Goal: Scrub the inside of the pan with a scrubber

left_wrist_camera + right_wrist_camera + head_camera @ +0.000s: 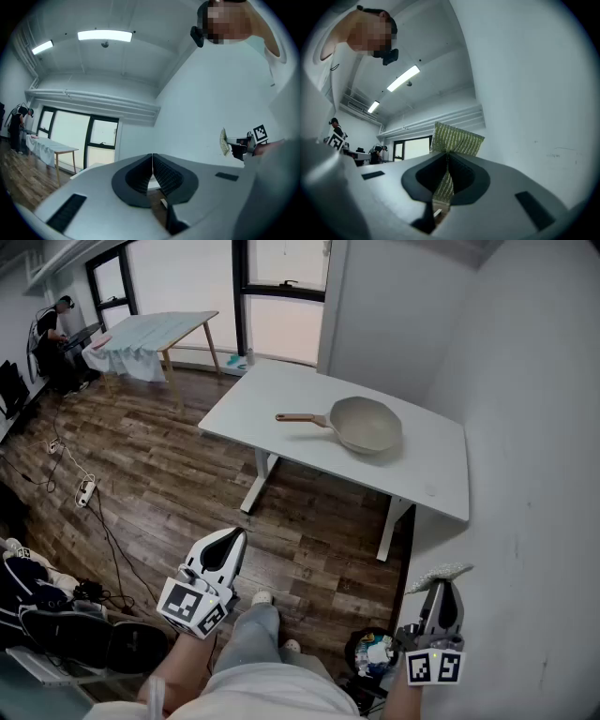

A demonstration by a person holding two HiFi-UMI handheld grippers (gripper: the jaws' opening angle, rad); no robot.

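A beige pan [367, 424] with a brown handle [300, 417] lies on the white table [281, 395], well ahead of both grippers. My left gripper [233, 537] is held low near my body, its jaws shut on nothing [152, 161]. At the lower right, my right gripper [441, 583] is shut on a green-yellow scrubber [437, 571]. The scrubber [455, 138] sticks up past the jaws in the right gripper view. It shows small at the right of the left gripper view too, as the scrubber [224, 142].
Wooden floor lies between me and the table. A second table [159, 329] with a cloth stands far left by the windows, a person [49, 334] beside it. Cables and a power strip [84, 489] lie on the floor at left. A grey wall runs along the right.
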